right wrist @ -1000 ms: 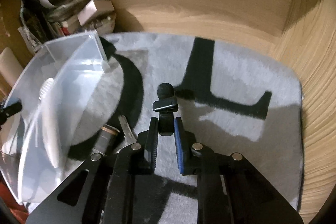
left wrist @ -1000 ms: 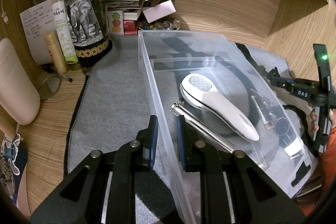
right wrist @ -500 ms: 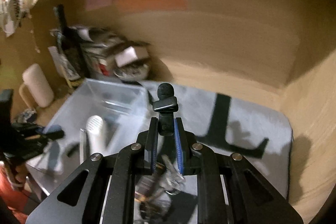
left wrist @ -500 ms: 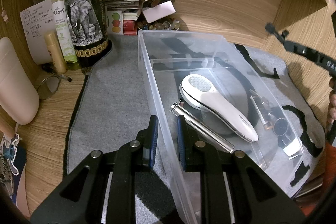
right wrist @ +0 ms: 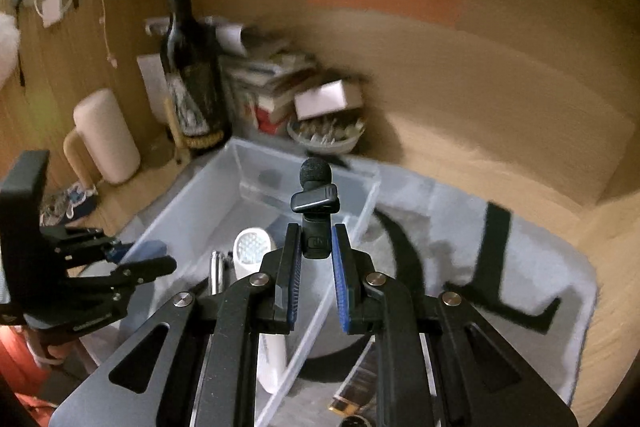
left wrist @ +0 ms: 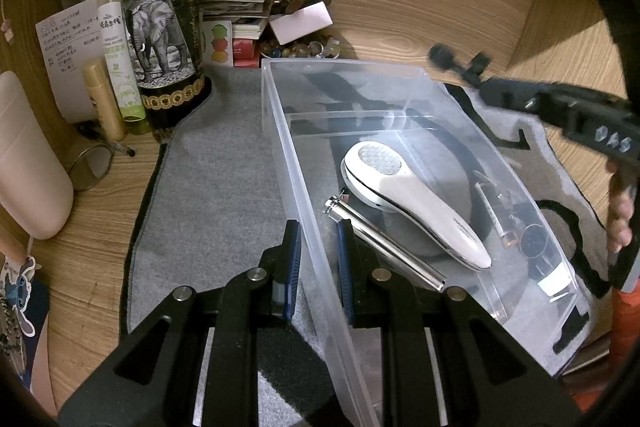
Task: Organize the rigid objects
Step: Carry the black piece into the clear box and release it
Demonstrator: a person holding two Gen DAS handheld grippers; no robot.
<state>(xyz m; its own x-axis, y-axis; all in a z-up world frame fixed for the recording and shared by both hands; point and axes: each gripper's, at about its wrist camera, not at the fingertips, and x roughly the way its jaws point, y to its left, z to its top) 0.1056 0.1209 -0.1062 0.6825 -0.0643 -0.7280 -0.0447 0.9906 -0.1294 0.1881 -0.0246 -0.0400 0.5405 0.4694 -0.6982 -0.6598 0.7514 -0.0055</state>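
Right gripper (right wrist: 314, 263) clamped on clip microphone (right wrist: 316, 195), above bin (left wrist: 400, 75) far edge; left gripper (left wrist: 318, 259) pinches near wall. Risk: loose release, mic bounces out.

bin (left wrist: 280, 131) on mat (left wrist: 216, 187), bottle (left wrist: 160, 27) behind-left

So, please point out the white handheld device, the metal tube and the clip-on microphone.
white handheld device (left wrist: 404, 193), left wrist view, middle of its body.
metal tube (left wrist: 384, 245), left wrist view, mid-shaft.
clip-on microphone (right wrist: 316, 203), right wrist view, its clip.

Elephant-label wine bottle (left wrist: 160, 23), perhaps beads (left wrist: 300, 47)
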